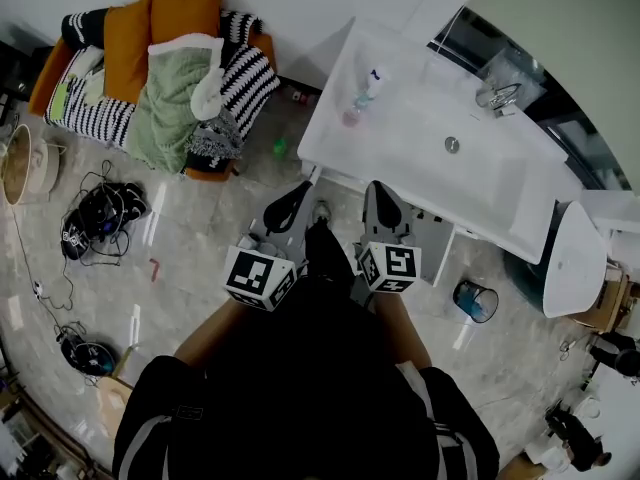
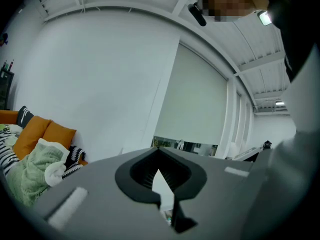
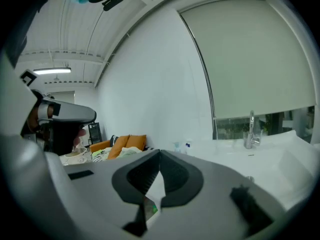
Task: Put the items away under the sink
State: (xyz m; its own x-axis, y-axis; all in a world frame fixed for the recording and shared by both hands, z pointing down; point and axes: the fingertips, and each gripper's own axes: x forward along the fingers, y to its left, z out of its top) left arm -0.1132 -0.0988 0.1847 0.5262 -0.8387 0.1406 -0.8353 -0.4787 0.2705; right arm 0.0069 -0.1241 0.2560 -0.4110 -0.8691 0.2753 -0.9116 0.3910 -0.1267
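I stand in front of a white sink counter [image 1: 405,158]. At its left end are a spray bottle with a blue cap [image 1: 375,76] and a pinkish bottle [image 1: 352,110]; both bottles [image 3: 183,146] appear small and distant in the right gripper view. My left gripper [image 1: 305,190] and right gripper [image 1: 375,190] are held side by side at waist height, pointing at the counter's front edge and short of it. Each one's jaws meet at the tip with nothing between them, as the left gripper [image 2: 159,151] and the right gripper [image 3: 159,154] show in their own views. The space under the sink is hidden.
A faucet [image 1: 500,96] stands at the counter's far side. A sofa [image 1: 150,68] with orange cushions and a green blanket lies to the left. Cables and headsets [image 1: 100,213] litter the floor. A small bin [image 1: 475,301] and a round white stand [image 1: 575,258] are on the right.
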